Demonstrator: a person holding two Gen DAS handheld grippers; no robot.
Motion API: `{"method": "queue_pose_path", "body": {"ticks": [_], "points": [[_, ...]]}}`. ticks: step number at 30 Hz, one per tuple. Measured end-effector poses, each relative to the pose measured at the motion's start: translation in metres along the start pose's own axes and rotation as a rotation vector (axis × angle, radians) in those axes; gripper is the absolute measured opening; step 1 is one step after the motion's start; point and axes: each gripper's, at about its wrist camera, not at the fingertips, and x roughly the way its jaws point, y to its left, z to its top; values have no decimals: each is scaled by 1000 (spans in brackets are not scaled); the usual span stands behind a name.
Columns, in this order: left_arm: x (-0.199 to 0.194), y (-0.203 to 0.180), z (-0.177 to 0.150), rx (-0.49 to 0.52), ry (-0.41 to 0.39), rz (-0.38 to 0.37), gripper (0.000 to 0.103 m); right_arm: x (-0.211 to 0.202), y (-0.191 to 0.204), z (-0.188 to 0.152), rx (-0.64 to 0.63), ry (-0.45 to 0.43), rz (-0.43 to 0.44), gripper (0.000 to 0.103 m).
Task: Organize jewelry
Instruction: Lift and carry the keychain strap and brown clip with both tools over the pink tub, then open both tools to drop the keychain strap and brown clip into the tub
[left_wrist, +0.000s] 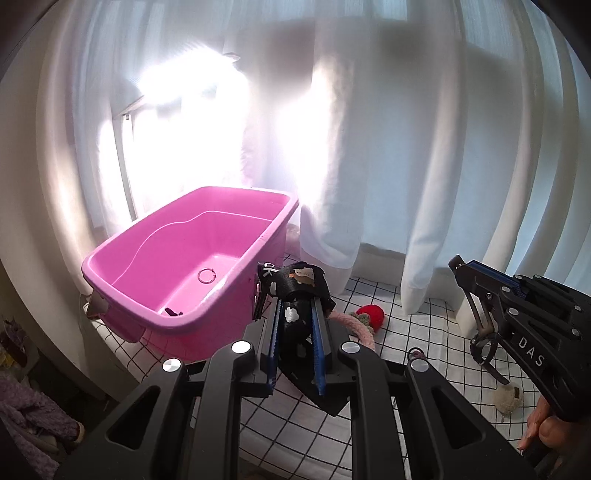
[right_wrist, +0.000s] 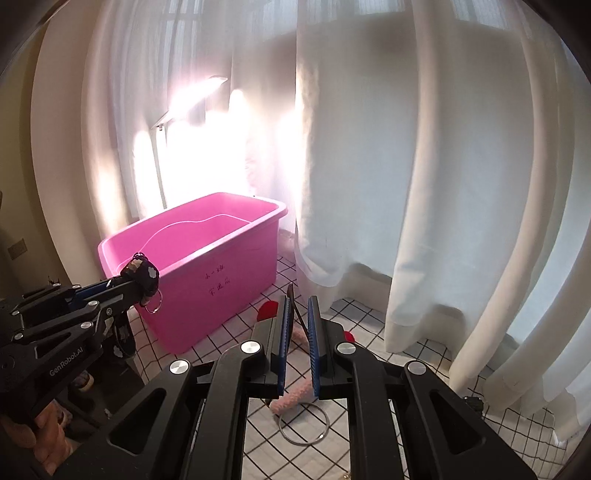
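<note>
Your left gripper (left_wrist: 297, 325), low centre of its frame, has its jaws clamped on a black patterned fabric accessory (left_wrist: 295, 286) beside the pink tub (left_wrist: 192, 254). Your right gripper (right_wrist: 297, 328) jaws pinch a thin dark hairband (left_wrist: 484, 332).

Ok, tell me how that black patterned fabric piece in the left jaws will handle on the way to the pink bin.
The black fabric piece is probably floppy: it bunches and droops over the left gripper. Likely light, since a narrow pinch holds it. Its metal ring dangles free and may swing or catch on the pink bin rim.
</note>
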Motion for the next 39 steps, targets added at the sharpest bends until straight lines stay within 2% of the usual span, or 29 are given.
{"method": "queue_pose_path", "body": {"ticks": [5, 9, 13, 19, 24, 28, 30, 36, 39], "points": [[18, 50, 40, 52, -52, -39, 15, 40, 40, 46, 26, -31, -4, 10], [35, 85, 67, 75, -82, -37, 15, 72, 68, 78, 33, -38, 9, 10], [59, 116, 83, 29, -41, -26, 15, 104, 88, 105, 15, -28, 46, 10], [92, 145, 84, -46, 34, 5, 15, 150, 109, 134, -27, 6, 115, 10], [119, 160, 83, -86, 101, 22, 15, 196, 121, 141, -40, 98, 189, 10], [143, 170, 82, -140, 195, 34, 16, 233, 126, 143, -28, 195, 236, 10], [154, 173, 80, -146, 229, 65, 16, 249, 127, 143, -39, 245, 246, 10], [184, 187, 73, -215, 381, 62, 17, 294, 125, 145, -25, 404, 281, 10], [193, 192, 71, -230, 426, 61, 17, 311, 123, 141, -15, 467, 283, 10]]}}
